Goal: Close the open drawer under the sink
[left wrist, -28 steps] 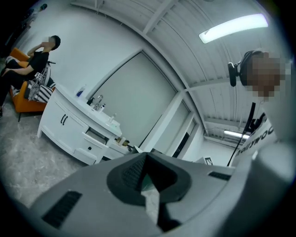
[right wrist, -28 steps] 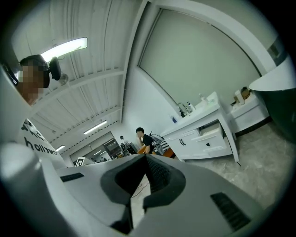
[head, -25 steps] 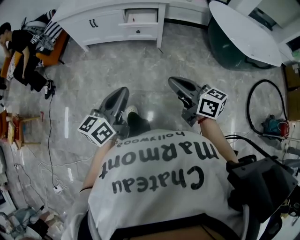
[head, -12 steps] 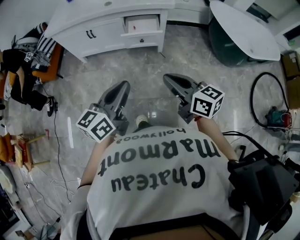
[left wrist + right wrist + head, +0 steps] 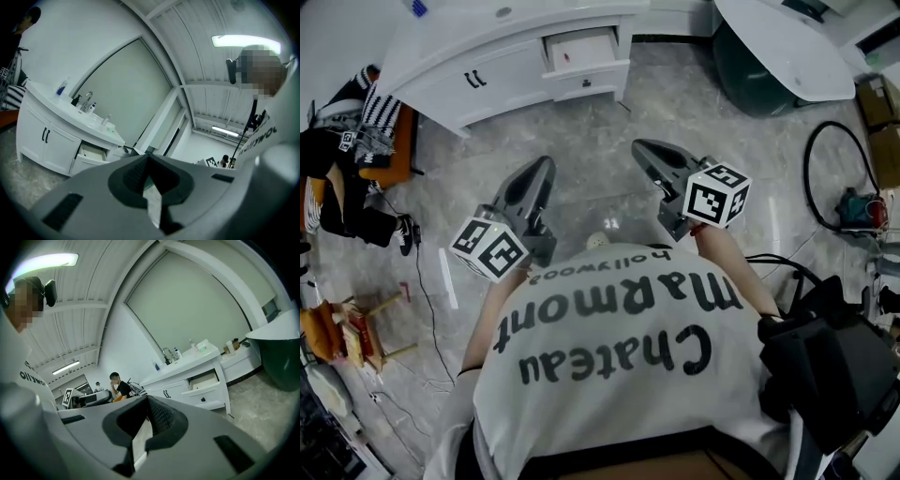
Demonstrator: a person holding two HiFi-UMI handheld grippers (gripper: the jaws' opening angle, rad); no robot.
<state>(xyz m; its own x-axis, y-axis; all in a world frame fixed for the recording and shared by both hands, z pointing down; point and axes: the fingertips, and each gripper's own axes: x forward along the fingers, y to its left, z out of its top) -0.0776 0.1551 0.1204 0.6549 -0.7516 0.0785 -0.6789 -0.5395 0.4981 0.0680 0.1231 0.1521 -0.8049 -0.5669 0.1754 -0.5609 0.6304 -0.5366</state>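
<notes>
one long white sink cabinet [image 5: 487,73] is lying along the far edge of the head view. it is looming a little larger and lower in frame than a second ago, while the seated person [image 5: 119,387] off to its left is slipping toward the picture's edge. i judge that the wearer is walking toward the cabinet. the open drawer [image 5: 584,49], the task's thing, is standing pulled out at the cabinet's right end, above a smaller shut drawer [image 5: 586,82] with a dark knob. it is still well apart from both tools, so the closing push is not yet beginning and more approach is needed. the left gripper [image 5: 544,169] and the right gripper [image 5: 642,150] are being carried out in front, side by side. each is clenched with nothing between its jaws, and both are pointing roughly at the cabinet.

grey marbled floor [image 5: 581,131] is spreading glossy between the wearer and the cabinet. a white rounded top on a dark green base [image 5: 778,52] is filling the far right. an orange chair [image 5: 392,141] draped with clothes is standing at the left, and a black cable loop [image 5: 814,150] is lying at the right.
</notes>
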